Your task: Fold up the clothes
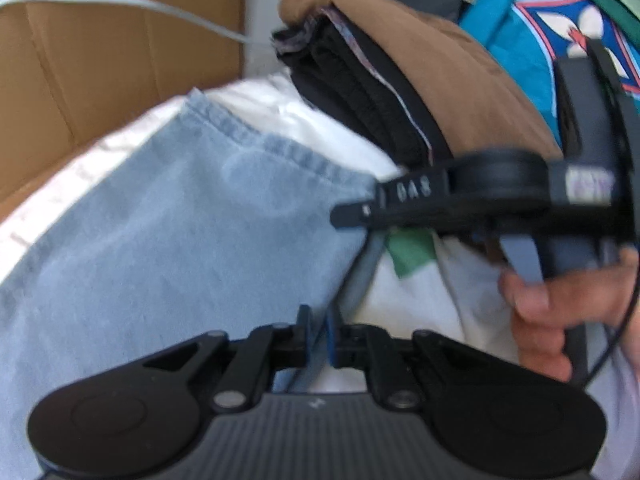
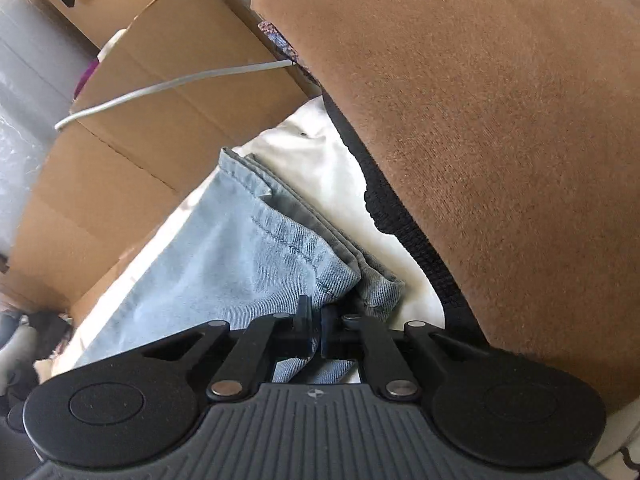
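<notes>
Left gripper (image 1: pixel 319 334): fingers sitting nearly together, pinching a thin edge of the light blue jeans (image 1: pixel 160 240). The fabric edge is running up between the fingers; how much cloth is caught there is hard to make out, as the left wrist view is smeared with motion blur.

Right gripper (image 2: pixel 316 330): fingers closed on the hem corner of the jeans (image 2: pixel 256 256), with the stitched hem bunching just past the fingertips. In the left wrist view this same gripper (image 1: pixel 348 214) is showing side-on, its tip touching the far edge of the denim, with the person's hand (image 1: pixel 560 312) wrapping the handle; the hand is cut off at the frame edge.

The jeans are lying across a white sheet (image 2: pixel 320 160), leg spread flat toward the left, hem end lifted at the grippers. The waist end is running out of both frames.

Just beside the hem, a stack of folded clothes: a brown garment (image 2: pixel 480 140) on top, black knit layers (image 1: pixel 360 92) under it, and a thin patterned edge in between, too blurred to identify. The brown garment is filling the right half of the right wrist view, hiding whatever lies behind it.

Cardboard box (image 2: pixel 160 120) standing along the far side, a grey cable (image 2: pixel 160 88) crossing it. A turquoise patterned cloth (image 1: pixel 540 32) is sitting past the stack, cropped by the lens rim. A small green patch (image 1: pixel 412 256) on the sheet is showing under the right gripper; what it is, I cannot tell.
</notes>
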A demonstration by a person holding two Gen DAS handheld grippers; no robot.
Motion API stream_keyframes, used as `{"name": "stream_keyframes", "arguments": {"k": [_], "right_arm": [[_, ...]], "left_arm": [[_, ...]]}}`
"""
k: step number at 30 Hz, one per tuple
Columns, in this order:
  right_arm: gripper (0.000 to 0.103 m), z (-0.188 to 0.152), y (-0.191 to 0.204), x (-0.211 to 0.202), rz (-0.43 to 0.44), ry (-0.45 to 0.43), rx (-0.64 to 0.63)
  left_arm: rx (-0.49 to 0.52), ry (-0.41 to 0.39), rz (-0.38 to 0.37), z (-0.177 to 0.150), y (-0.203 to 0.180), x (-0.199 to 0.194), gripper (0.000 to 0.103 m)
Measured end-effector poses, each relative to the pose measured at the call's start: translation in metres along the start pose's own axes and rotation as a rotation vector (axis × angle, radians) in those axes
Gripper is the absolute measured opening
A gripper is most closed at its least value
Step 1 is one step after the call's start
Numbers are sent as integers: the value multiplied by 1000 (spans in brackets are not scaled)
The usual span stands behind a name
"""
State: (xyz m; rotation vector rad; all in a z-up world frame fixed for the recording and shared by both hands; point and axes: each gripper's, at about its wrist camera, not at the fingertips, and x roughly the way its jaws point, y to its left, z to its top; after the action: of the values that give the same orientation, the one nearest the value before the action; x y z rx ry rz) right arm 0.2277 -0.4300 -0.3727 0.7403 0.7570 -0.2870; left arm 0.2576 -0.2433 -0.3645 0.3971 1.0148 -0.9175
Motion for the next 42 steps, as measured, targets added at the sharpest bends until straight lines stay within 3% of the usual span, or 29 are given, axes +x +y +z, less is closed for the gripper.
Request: {"name": "stream_keyframes", "arguments": {"k": [2, 11, 17, 20, 24, 26, 34, 38, 42], "right_arm": [[2, -1, 1, -5, -10, -10, -9], [1, 2, -13, -18, -13, -4, -15], [2, 0, -19, -15, -31, 20, -56], [9, 0, -19, -12, -38, 34, -68], [30, 1, -20, -22, 1, 48, -71], [37, 1, -20, -28, 27, 49, -79], [38, -9, -1, -47, 76, 86, -132], [43, -24, 11, -59, 115, 123, -189], [46, -45, 28, -64, 147, 153, -294]], "left_arm": [[23, 3, 26, -9, 2, -9, 13], [-87, 5, 149, -74, 37, -68, 17], [-197, -27, 274, -125, 52, -103, 32], [-246, -16, 339, -149, 58, -120, 35], [-293, -38, 403, -176, 59, -142, 52], [-301, -42, 438, -184, 58, -146, 54], [-404, -61, 474, -209, 63, -149, 63], [-461, -56, 547, -220, 66, -143, 64], [-386, -58, 595, -225, 63, -137, 65]]}}
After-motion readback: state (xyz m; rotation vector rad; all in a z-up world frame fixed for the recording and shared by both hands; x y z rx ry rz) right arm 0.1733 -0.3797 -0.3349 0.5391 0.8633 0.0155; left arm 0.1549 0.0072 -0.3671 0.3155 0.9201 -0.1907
